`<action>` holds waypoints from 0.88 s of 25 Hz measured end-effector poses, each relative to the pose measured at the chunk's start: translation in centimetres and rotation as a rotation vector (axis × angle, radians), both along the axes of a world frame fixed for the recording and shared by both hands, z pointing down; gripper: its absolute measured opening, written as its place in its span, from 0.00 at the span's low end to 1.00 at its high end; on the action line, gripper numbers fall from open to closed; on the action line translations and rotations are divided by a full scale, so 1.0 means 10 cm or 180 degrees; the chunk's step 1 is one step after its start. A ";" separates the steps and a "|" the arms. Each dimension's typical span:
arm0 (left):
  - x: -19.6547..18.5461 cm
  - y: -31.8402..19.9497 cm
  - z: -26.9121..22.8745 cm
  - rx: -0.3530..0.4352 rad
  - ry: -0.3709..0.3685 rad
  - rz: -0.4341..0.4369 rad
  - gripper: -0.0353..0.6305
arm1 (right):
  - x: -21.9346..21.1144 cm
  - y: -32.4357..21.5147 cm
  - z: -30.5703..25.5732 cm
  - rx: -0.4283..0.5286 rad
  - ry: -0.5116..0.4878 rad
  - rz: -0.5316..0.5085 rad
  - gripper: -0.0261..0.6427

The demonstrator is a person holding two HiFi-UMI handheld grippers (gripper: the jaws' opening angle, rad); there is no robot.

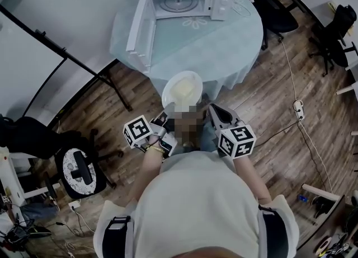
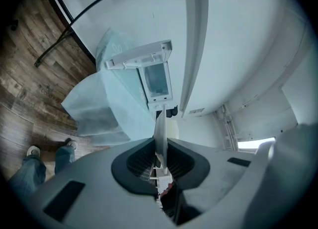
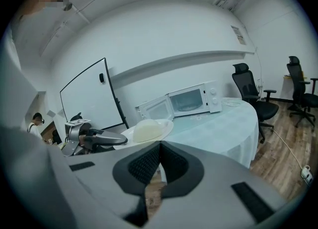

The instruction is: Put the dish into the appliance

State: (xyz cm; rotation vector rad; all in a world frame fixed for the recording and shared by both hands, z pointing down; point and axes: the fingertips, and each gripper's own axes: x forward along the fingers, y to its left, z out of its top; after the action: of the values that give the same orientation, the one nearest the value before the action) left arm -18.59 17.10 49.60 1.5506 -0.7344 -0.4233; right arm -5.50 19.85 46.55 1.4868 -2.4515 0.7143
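Pale shirt [image 1: 196, 206] with black armbands [image 1: 116, 233]

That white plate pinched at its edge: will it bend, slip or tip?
Probably stiff: the plate stands straight, edge-on, between the left gripper's jaws. Held by one rim only, it may tend to droop or slip. The pale mound on it could slide if it tilts.

Left gripper [image 1: 166, 118] clamped on rim of dish [image 1: 182, 90]; right gripper [image 1: 215, 112] alongside, jaws together, empty.
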 end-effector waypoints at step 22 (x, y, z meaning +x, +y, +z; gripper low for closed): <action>0.05 -1.14 0.09 -0.0044 -0.0117 -0.0354 0.12 | 0.08 -1.47 -0.02 0.0102 -0.0014 -0.0389 0.05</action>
State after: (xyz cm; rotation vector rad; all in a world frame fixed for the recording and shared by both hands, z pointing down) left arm -18.04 5.71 50.54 1.5125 -0.8532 -0.4718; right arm -4.68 5.14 46.34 1.3335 -2.5426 0.6582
